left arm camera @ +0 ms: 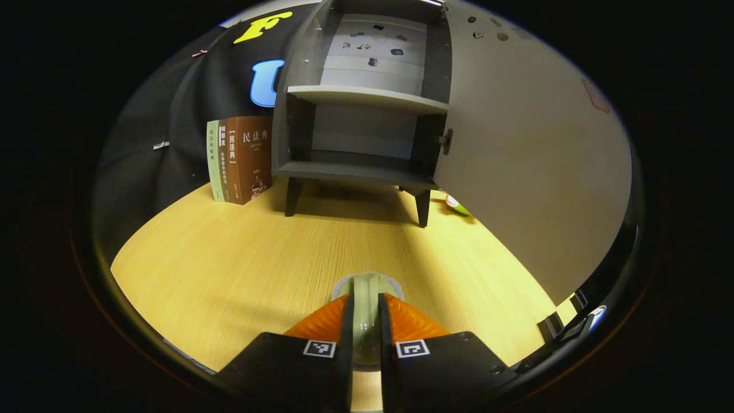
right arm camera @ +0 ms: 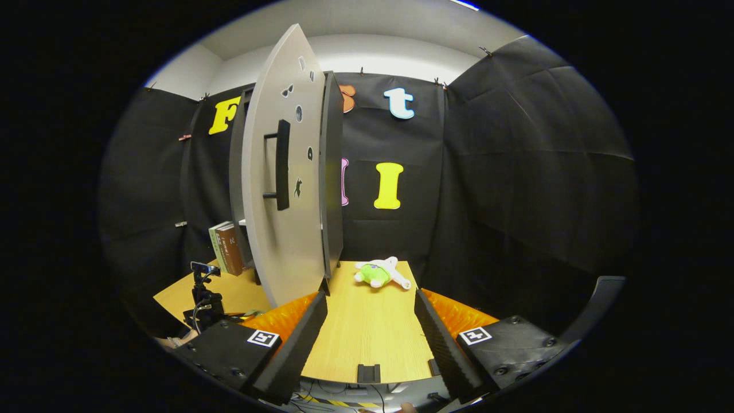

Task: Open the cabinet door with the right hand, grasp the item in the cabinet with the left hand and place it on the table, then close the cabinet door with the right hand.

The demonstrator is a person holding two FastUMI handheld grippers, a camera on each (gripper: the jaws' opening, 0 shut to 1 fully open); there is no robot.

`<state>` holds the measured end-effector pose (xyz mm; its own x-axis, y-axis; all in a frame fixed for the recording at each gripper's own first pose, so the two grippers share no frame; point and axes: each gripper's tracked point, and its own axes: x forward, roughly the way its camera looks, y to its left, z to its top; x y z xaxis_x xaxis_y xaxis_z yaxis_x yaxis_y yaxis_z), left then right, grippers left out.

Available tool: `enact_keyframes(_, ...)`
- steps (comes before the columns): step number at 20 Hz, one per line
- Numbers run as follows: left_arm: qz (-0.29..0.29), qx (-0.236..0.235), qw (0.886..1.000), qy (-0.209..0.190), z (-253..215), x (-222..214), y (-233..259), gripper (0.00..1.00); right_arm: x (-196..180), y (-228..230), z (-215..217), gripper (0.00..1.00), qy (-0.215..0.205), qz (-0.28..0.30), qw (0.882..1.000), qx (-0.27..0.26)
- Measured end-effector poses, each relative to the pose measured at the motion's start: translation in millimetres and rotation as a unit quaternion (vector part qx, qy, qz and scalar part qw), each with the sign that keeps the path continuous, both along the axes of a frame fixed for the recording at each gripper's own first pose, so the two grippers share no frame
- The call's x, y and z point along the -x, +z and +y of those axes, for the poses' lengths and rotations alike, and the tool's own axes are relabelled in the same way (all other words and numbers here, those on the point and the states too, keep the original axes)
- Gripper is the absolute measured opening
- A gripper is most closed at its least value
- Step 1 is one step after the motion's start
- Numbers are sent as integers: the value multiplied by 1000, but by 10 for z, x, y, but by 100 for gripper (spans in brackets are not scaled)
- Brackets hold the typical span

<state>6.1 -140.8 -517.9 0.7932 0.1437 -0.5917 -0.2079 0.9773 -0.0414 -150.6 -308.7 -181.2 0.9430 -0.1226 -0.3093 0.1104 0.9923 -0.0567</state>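
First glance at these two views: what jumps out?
The cabinet stands at the back of the wooden table, its door swung wide open and both shelves bare. The left gripper is clamped on a pale round item low over the table.

Grey cabinet (left arm camera: 355, 132) standing on table, shelves bare, door (right arm camera: 281, 189) swung wide open. Pale rounded item (left arm camera: 367, 287) clamped low over the table, between fingers.

Wooden table (left arm camera: 229, 258) carries cabinet (left arm camera: 355, 166), books (left arm camera: 238, 160) and plush toy (right arm camera: 378, 272).
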Motion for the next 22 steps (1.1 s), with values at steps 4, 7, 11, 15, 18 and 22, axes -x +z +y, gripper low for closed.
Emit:
enact_keyframes(4, 14, 14, 1000, 19, 58, 9, -212, 25, -14, -76, 54, 98, 12, 13, 1000, 5)
enact_keyframes(7, 10, 17, 1000, 22, 99, 9, -201, 29, -42, -97, 111, 98, 27, 17, 999, 16)
enact_keyframes(11, 5, -10, 1000, 3, 85, 35, 3, 75, -101, -42, 198, 98, 35, 13, 999, 8)
enact_keyframes(15, -32, -45, 998, -43, -12, 35, 622, 97, -188, 151, 384, 98, 43, -1, 999, -17)
enact_keyframes(18, -82, -59, 991, -87, -85, 66, 1356, 96, -261, 341, 552, 98, 49, -16, 998, -19)
enact_keyframes(22, -137, -68, 980, -130, -83, 233, 2354, 95, -434, 721, 861, 98, 70, -58, 996, -14)
